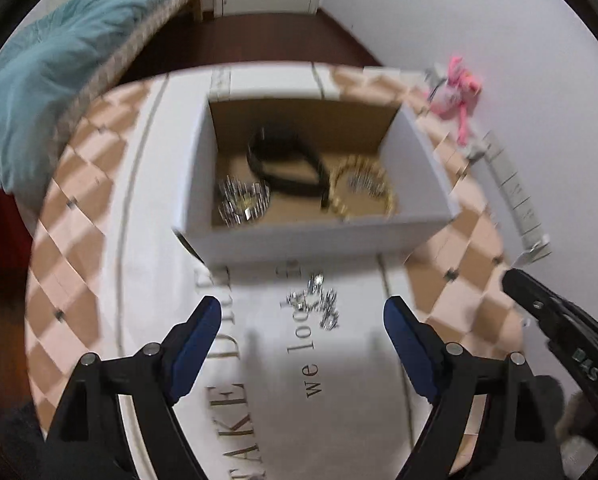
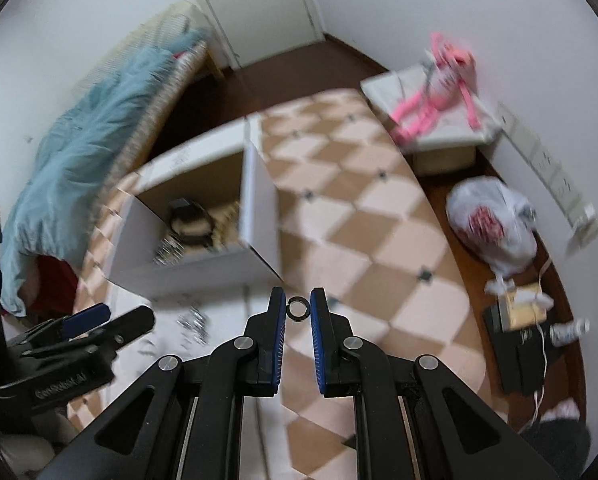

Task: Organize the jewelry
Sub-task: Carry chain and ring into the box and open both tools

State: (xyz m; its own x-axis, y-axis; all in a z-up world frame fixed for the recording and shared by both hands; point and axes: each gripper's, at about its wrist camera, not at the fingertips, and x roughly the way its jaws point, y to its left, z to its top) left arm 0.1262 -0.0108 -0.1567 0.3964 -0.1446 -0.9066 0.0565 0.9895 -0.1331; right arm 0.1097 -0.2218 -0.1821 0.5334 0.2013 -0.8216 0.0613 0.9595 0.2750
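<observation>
one ring [image 2: 298,307], one box [image 1: 319,236], three pieces inside.

Black claw [image 2: 298,312] arms, blue pads [image 2: 277,344], silver pivot screws.

Both views are smeared by motion blur. In the left wrist view, the silver piece [image 1: 314,300] in the lower centre cannot be identified as chain or earrings, and the printed lettering [image 1: 235,364] is cut off at the bottom edge. The box [image 1: 319,236] contents are softened; the spiky silver item [image 1: 243,200] is not resolved. In the right wrist view, the box interior [image 2: 195,220] at centre left is partly hidden by its wall, and the white bag [image 2: 495,224] at right is too blurred to read.
</observation>
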